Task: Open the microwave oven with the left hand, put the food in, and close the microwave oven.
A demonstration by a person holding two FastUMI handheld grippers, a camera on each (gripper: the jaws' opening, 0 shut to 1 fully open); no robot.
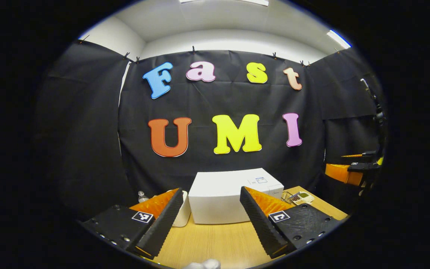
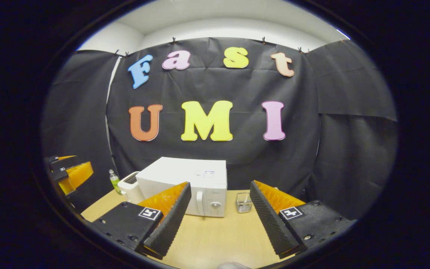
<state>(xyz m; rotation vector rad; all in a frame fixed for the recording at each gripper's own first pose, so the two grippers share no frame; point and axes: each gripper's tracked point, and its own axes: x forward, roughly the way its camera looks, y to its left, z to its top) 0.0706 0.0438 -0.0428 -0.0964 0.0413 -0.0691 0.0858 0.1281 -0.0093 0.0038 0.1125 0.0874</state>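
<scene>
Fingers of the left gripper [image 1: 211, 220] stand wide apart in the left gripper view, black ribbed pads facing each other with orange backing behind, and nothing lies between them. Straight ahead of that gap, on the wooden table [image 1: 215, 243], sits the white microwave oven [image 1: 233, 196], its door shut. Just left of it, partly behind the left finger, is a white toaster [image 1: 183, 209], and beyond that the top of a small bottle [image 1: 142, 195] shows. To the microwave's right, near the table's far edge, a wire basket [image 1: 286, 196] stands beside a small tray of food [image 1: 302, 197] with something green and brown in it; I cannot tell the contents more closely. At the right margin of this view the other gripper hangs in the air, orange and black, well apart from the table things.

In the right gripper view, the right gripper [image 2: 218, 216] is likewise spread open and empty. Between and beyond its fingers is the microwave oven [image 2: 185, 183], seen from its front corner, with the door handle and a round dial on the right side of its face. Just right of it stands a small clear glass container [image 2: 243, 203]; what it holds is too small to make out. Left of the microwave are the toaster [image 2: 131, 186] and a green-tinted bottle [image 2: 114, 181]. The left gripper [image 2: 68, 174] shows at the far left, above the table [image 2: 215, 239].
</scene>
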